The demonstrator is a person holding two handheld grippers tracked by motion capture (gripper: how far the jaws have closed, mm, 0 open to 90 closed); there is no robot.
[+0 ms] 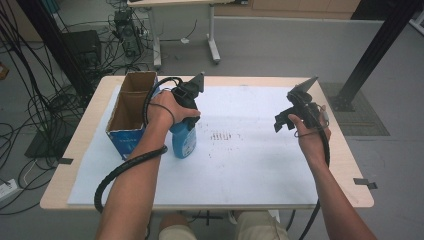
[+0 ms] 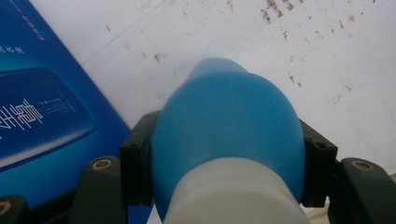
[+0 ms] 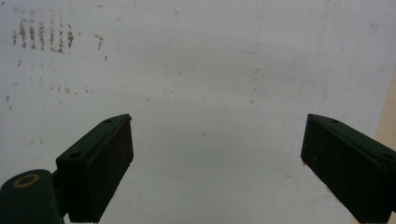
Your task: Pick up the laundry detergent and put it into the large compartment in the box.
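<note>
High view: the left gripper (image 1: 186, 114) is clamped on a blue bottle (image 1: 184, 140). The bottle stands upright on the white sheet (image 1: 250, 160) that covers the table (image 1: 345, 150). It is just beside a blue box (image 1: 127, 117) with an open top, on the box's right.

In the left gripper view, the bottle (image 2: 226, 140) sits right between the two black jaws. One pad (image 2: 137, 163) presses on its left side and the other pad presses on its right side. The jaws hold the bottle near its top, where the blue body meets a pale grey part (image 2: 233, 191). The blue box (image 2: 42, 107) is close by on the left. Small brown marks (image 2: 280, 14) dot the sheet past the bottle.

The right gripper (image 1: 292, 117) is held up over the right part of the sheet, well apart from the bottle. In the right gripper view its jaws stand wide apart with nothing between them. The pads (image 3: 109, 163) look down on the bare sheet (image 3: 210, 93). A patch of brown marks (image 3: 42, 35) shows at the top left there.
</note>
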